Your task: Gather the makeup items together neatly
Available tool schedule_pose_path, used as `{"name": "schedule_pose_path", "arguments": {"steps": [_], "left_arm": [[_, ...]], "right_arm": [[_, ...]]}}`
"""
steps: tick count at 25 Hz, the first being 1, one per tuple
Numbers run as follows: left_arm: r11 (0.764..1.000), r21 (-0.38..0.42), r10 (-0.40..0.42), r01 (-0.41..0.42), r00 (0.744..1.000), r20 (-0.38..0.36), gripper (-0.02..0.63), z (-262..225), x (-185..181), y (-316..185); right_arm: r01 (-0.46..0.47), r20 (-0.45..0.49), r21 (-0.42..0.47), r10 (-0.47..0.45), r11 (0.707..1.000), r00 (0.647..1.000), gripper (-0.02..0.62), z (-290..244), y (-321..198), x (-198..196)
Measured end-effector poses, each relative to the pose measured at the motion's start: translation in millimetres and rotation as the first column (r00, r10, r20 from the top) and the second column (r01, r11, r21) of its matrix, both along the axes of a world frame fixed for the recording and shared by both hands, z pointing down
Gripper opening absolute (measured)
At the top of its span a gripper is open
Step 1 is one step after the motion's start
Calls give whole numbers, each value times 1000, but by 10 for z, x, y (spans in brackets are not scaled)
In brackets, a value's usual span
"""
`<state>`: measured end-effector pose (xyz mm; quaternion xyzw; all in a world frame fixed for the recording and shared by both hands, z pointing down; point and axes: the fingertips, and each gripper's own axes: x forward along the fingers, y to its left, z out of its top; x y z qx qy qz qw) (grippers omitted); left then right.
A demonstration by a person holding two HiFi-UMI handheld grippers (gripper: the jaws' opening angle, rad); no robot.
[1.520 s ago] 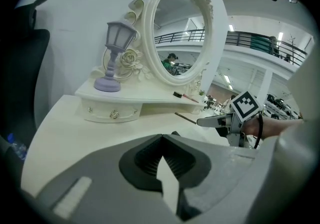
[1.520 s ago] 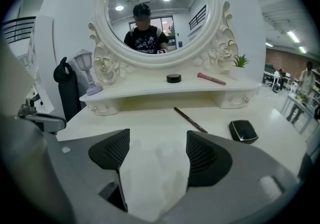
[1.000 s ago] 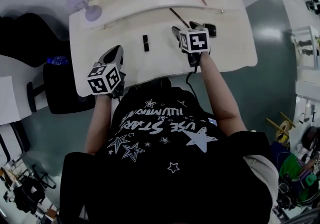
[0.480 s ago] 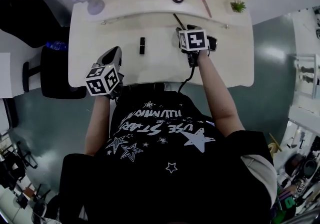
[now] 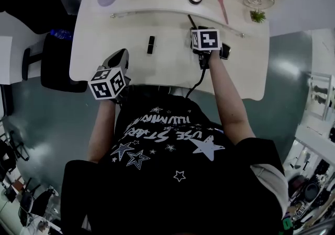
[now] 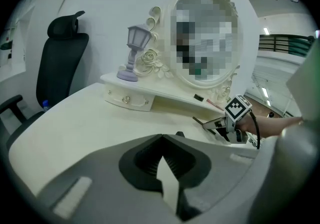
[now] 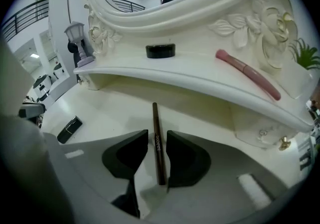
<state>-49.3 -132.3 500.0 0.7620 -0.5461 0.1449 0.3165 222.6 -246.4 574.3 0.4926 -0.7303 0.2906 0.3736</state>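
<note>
- Your white dressing-table worktop (image 5: 167, 69) has a curved front edge and a raised white shelf (image 7: 200, 81) along its back, under an oval mirror in a carved white frame (image 7: 200, 6).
- Your right claw (image 7: 157, 135) points steeply down at the worktop. Its jaws have just been closing and stand a narrow gap apart. The thin brown makeup pencil (image 7: 157, 143) lies flat on the worktop between them, and the pads are not yet pressing on it from both sides.
- Your left claw (image 6: 161, 138) hovers over the worktop's front left part, jaws together with nothing in them.
- The small black lipstick tube (image 5: 151, 44) lies on the open worktop between your two claws, well apart from the pencil.
- On the shelf, the round black compact (image 7: 160, 50) sits just under the mirror, and the long pink tube (image 7: 247, 73) lies to its right, at a slant.
- A lilac lantern-shaped lamp (image 6: 131, 51) stands at the shelf's left end, and a small green plant (image 7: 305, 56) at its right end.
- A small dark item (image 5: 225, 51) lies just beside your right claw's marker cube; what it is cannot be told.
- A black office chair (image 6: 62, 63) stands at the worktop's left side, on a grey-green floor (image 5: 36, 124).
</note>
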Motion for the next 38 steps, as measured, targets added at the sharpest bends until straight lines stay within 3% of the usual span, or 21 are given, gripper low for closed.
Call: {"name": "schedule_pose_path", "arguments": {"steps": [7,15,27,38], "left_arm": [[1000,-2,-9,9,1000,1,0,-13,-19,57],[1000,10,11,-11,1000,-5,0,-34,-91,32],[985,18,174,-173,984,-29,0,-108,-257,-125],[953,24,302,-301,953,-40,0,-147,-449,-98]], "right_arm": [[-32,-10,11,32,999,999,71,-6,-28,57],[-92,-5,28,92,995,996,67,-36,13,56],[-298,107,48,291,953,951,67,-333,356,-156],[-397,164,64,383,916,909,67,-482,715,-597]]}}
